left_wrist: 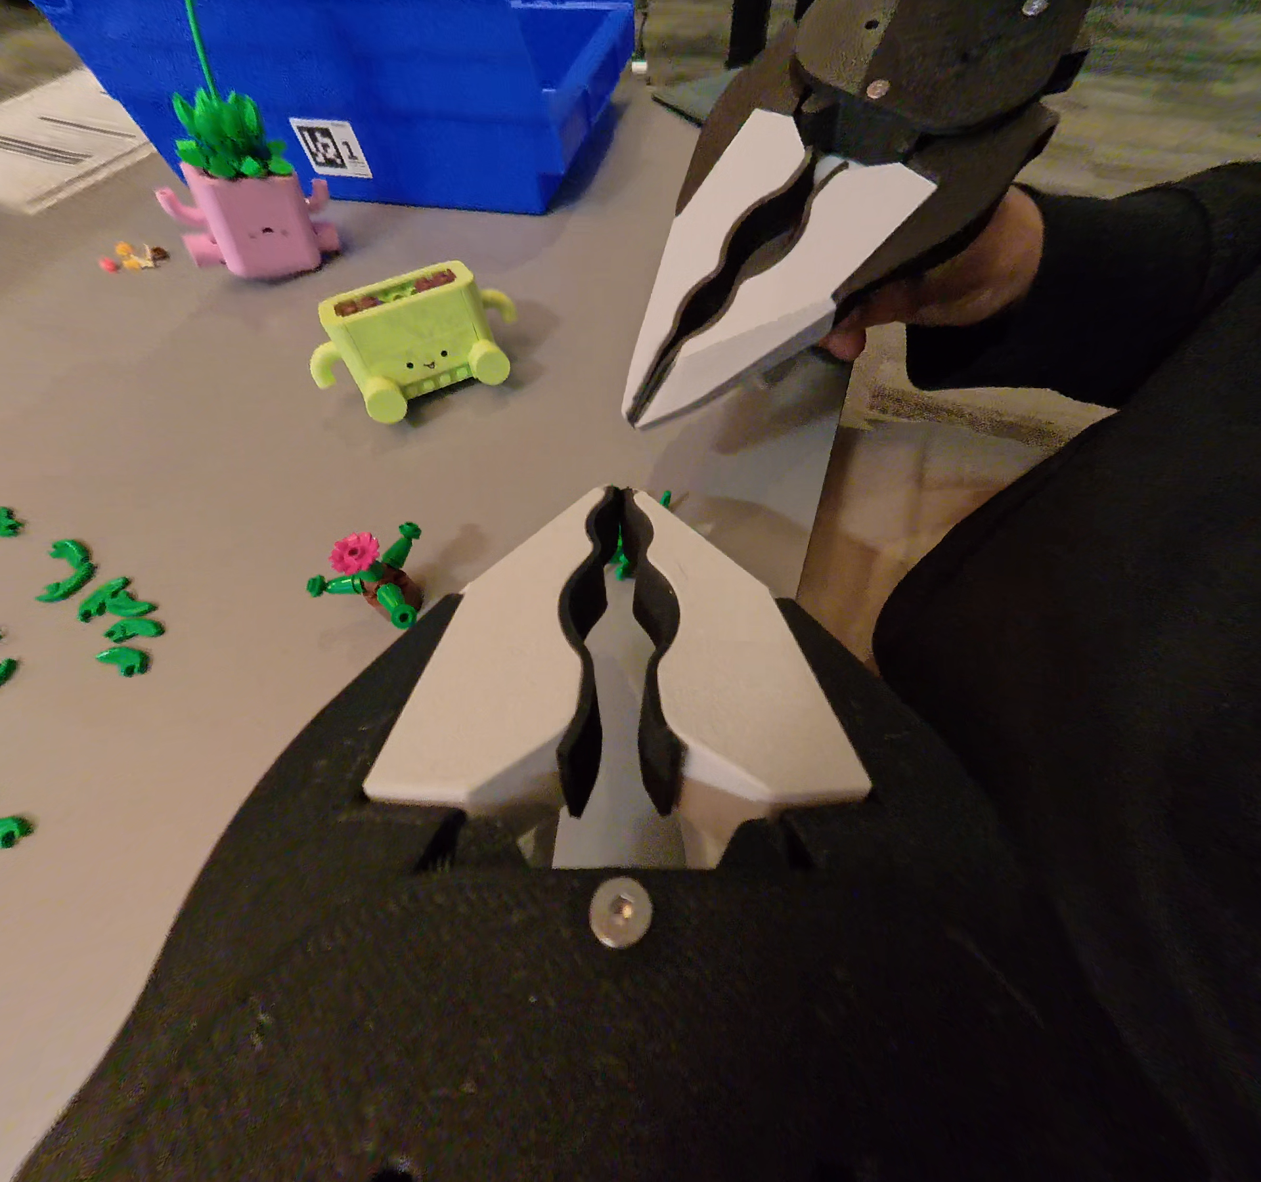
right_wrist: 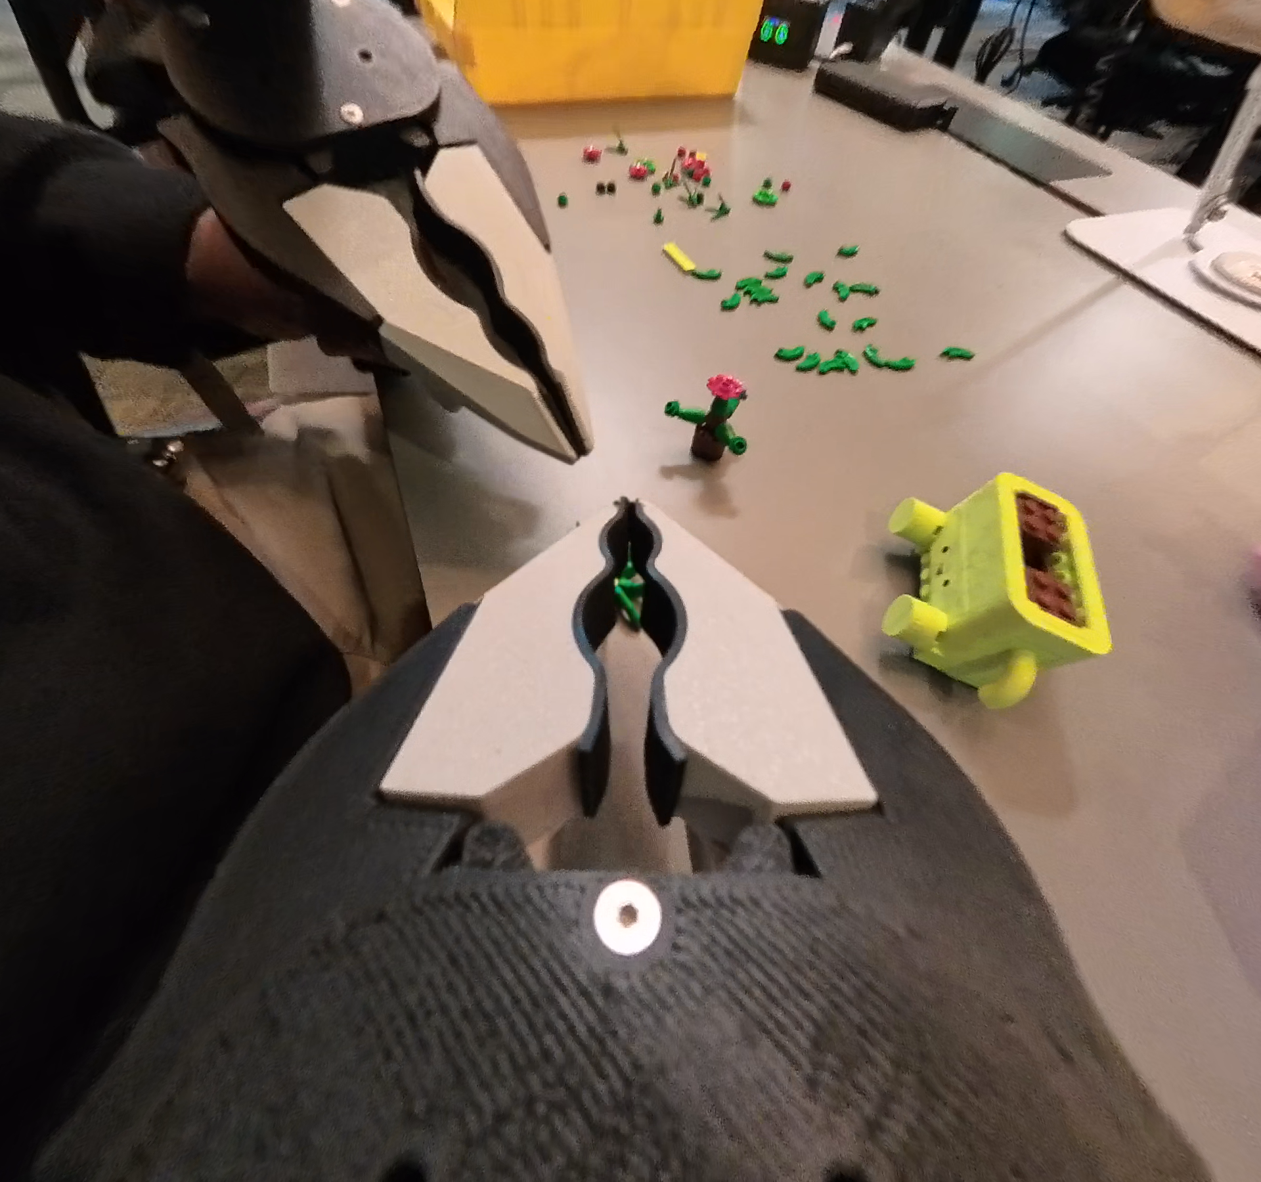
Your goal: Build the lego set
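1. Left wrist view: left gripper (left_wrist: 622, 491) has its fingers closed at the tips w/ nothing between them; a small green piece (left_wrist: 622, 559) lies on the grey surface (left_wrist: 205, 412) under/behind them. Right gripper (left_wrist: 638, 414) hovers just ahead, tips also together, empty. Lime pot (left_wrist: 409, 337) sits mid-surface on its back; pink pot w/ green plant (left_wrist: 249, 221) is farther back, in front of a blue bin (left_wrist: 423, 57). Small flower cactus (left_wrist: 372, 576) is near, left of the fingers; loose green leaves (left_wrist: 109, 610) lie at far left.

2. Right wrist view: right gripper (right_wrist: 629, 504) is closed at the tips, gripping nothing; the green piece (right_wrist: 628, 593) shows thru the finger gap, on the surface. Left gripper (right_wrist: 576, 450) points in from the left, tips shut. Cactus (right_wrist: 713, 419) is ahead, lime pot (right_wrist: 996, 590) at right on its side, leaves (right_wrist: 819, 324) beyond, yellow bin (right_wrist: 593, 17) at the back.
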`<state>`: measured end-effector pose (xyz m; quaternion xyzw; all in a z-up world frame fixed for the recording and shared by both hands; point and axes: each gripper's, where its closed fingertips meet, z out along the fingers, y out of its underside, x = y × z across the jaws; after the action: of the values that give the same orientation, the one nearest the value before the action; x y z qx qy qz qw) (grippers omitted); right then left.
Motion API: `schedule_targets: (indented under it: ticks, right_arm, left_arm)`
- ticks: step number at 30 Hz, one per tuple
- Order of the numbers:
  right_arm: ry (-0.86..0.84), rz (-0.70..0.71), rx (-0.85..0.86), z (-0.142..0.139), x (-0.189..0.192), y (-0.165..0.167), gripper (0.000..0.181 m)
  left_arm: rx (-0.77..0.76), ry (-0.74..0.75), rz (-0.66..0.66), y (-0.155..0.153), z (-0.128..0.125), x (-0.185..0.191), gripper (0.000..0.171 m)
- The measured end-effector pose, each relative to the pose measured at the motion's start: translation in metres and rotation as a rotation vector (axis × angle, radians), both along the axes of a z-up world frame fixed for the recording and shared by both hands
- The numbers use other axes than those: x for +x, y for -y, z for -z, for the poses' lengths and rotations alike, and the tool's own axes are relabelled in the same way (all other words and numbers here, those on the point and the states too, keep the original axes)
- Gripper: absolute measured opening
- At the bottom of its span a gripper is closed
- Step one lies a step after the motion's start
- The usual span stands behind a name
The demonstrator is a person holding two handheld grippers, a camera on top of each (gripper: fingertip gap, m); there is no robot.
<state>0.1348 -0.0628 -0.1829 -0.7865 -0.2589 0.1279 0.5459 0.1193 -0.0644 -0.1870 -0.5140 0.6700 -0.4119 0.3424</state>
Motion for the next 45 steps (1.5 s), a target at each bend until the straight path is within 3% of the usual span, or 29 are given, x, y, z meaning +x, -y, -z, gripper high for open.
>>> schedule_targets:
  ticks: [11, 16, 23, 30, 35, 38, 45]
  right_arm:
    - [-0.009, 0.004, -0.027, 0.003, 0.003, 0.0, 0.0]
    - [-0.057, 0.02, -0.022, -0.002, 0.01, -0.001, 0.0]
    - [-0.066, 0.067, 0.022, -0.009, 0.026, -0.014, 0.0]
    - [-0.139, 0.174, 0.048, -0.022, 0.053, -0.034, 0.0]
    - [-0.017, 0.203, 0.12, -0.023, 0.064, -0.035, 0.001]
    - [0.035, 0.234, 0.125, -0.015, 0.066, -0.034, 0.004]
    - [0.025, 0.282, 0.274, -0.034, 0.07, -0.023, 0.011]
  left_arm:
    - [-0.099, -0.032, 0.027, 0.008, 0.002, 0.005, 0.0]
    - [-0.087, 0.035, 0.042, 0.005, -0.01, 0.001, 0.0]
    - [-0.218, 0.143, 0.047, -0.013, -0.036, -0.002, 0.002]
    - [-0.157, 0.146, 0.006, -0.039, -0.03, 0.011, 0.01]
    - [-0.019, 0.151, -0.005, -0.042, -0.03, 0.01, 0.009]
    - [-0.043, 0.158, -0.035, -0.044, -0.029, 0.005, 0.009]
    - [-0.119, 0.193, -0.067, -0.048, -0.033, -0.001, 0.011]
